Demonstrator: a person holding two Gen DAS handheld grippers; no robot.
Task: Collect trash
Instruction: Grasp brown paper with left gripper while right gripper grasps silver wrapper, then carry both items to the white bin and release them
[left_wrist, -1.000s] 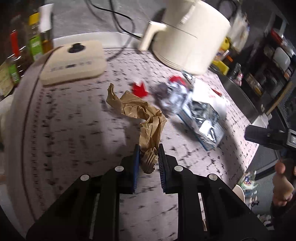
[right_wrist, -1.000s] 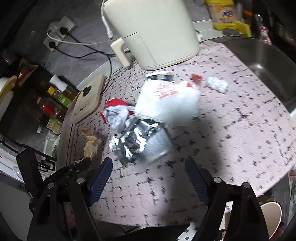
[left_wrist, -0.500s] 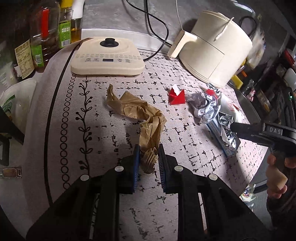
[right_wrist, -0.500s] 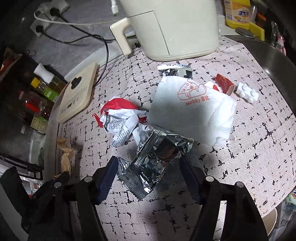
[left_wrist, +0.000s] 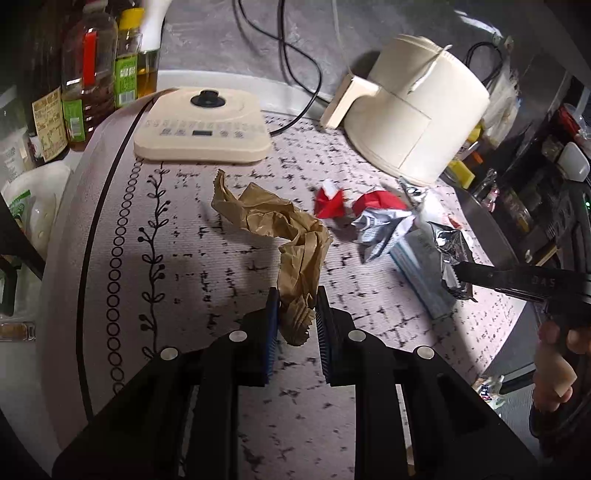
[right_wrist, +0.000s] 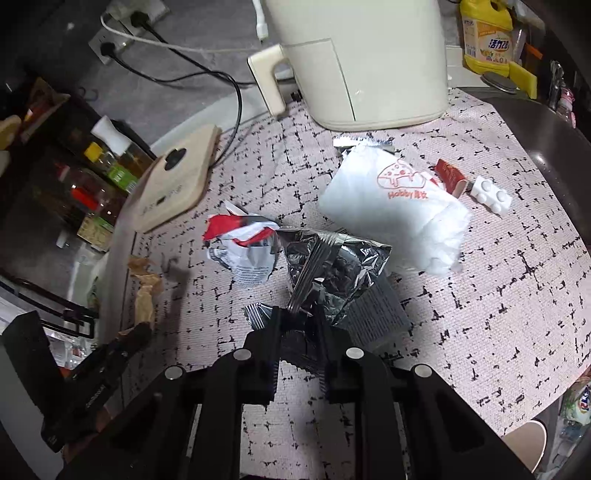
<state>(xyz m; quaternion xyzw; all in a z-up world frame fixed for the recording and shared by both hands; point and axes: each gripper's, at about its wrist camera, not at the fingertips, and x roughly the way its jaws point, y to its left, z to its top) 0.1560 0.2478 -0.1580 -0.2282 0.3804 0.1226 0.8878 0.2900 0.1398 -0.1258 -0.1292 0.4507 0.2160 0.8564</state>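
A crumpled brown paper (left_wrist: 280, 225) lies stretched over the patterned table mat (left_wrist: 192, 258); my left gripper (left_wrist: 295, 299) is shut on its near end. In the right wrist view, my right gripper (right_wrist: 299, 314) has its jaws closing on the near edge of a silver foil bag (right_wrist: 332, 262), and the foil is pinched between the pads. A crumpled red-and-white wrapper (right_wrist: 243, 243) lies just left of the bag. A white bag with a pizza logo (right_wrist: 391, 210) lies behind it. A red scrap (left_wrist: 330, 201) sits beyond the brown paper.
A cream air fryer (right_wrist: 362, 55) stands at the back, a flat cream appliance (left_wrist: 203, 125) to the left, with bottles (left_wrist: 88, 74) beyond the mat's edge. A small red packet (right_wrist: 448, 173) and a white block (right_wrist: 493, 194) lie near the dark sink (right_wrist: 554, 125). Cables run behind.
My right gripper came down over the foil bag and its jaws went from wide apart to pinched on it. My left gripper kept its hold on the brown paper and shifted slightly.
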